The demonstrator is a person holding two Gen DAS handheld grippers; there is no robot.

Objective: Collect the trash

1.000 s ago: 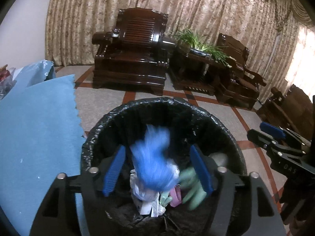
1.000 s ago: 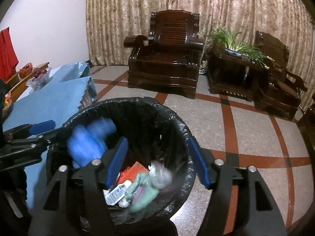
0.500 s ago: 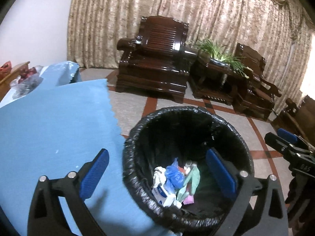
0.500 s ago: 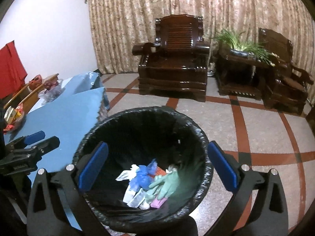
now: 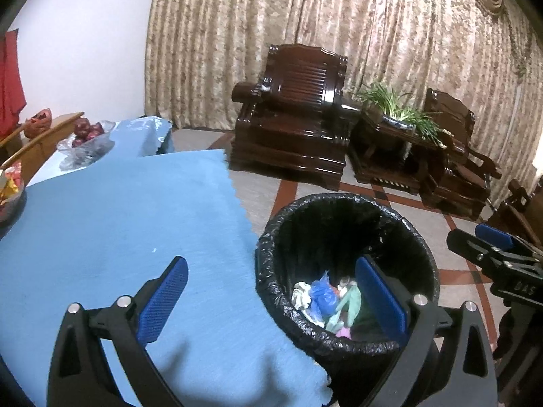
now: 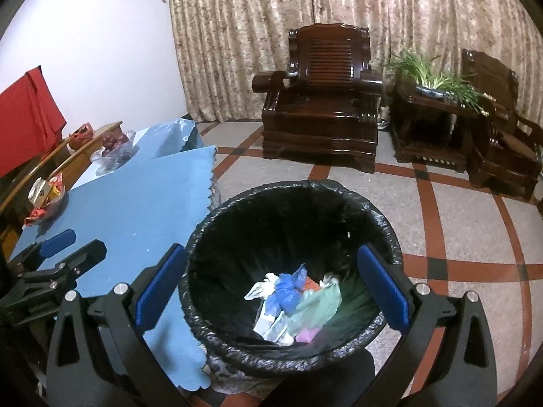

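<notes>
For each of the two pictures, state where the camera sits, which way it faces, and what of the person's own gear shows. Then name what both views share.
Left wrist view: sits on the left tongs, angled down over the blue tablecloth and bin; the right tongs show at the right edge.
Right wrist view: sits on the right tongs, angled down into the bin; the left tongs show at the left.
Shared: bin, trash, tablecloth, armchair, curtain.

Dim indoor light, fisheye-bent edges, dark corners — perhaps slightly soft

Blue-clothed table [image 6: 135,210]: fruit bag [image 6: 115,151], snack bowl [image 6: 47,193]. Tiled floor [image 6: 475,237]: lined bin [image 6: 380,224].
</notes>
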